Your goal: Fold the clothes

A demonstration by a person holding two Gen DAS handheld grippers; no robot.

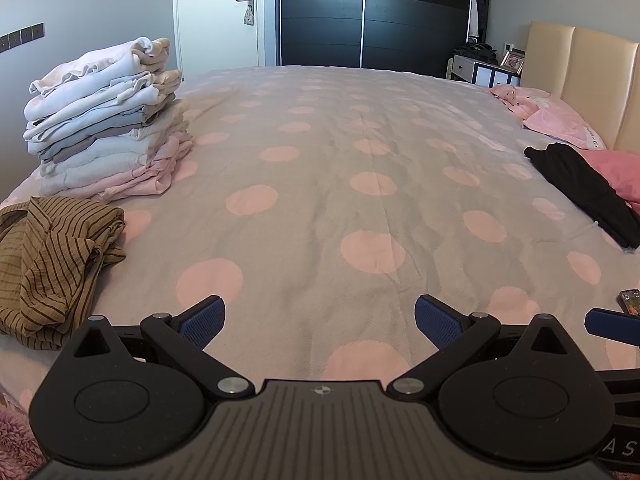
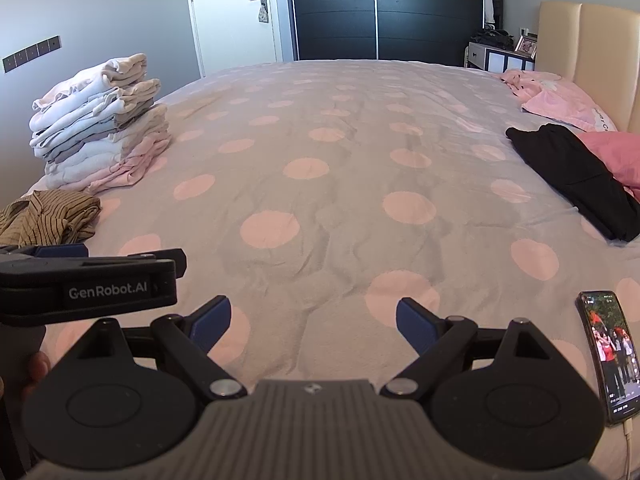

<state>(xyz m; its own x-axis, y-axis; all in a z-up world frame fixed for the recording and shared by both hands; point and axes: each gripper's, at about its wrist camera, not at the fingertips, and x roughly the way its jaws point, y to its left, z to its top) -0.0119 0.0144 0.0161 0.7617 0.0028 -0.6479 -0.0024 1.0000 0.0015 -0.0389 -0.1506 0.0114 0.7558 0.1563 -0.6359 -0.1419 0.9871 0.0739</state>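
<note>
Clothes wait on the bed [image 1: 320,168]: a folded stack [image 1: 108,120] at upper left, a crumpled striped shirt [image 1: 52,256] at lower left, a black garment [image 1: 584,192] at right. Left tongs [image 1: 320,320] at the bottom of their frame gape wide, holding nothing, above the spotted cover. Right tongs [image 2: 314,324] likewise stand spread and empty. "GenRobot.AI" reads on the left tool's side in the right view. A phone [image 2: 610,356] lies lower right, its screen text too small to read.
</note>
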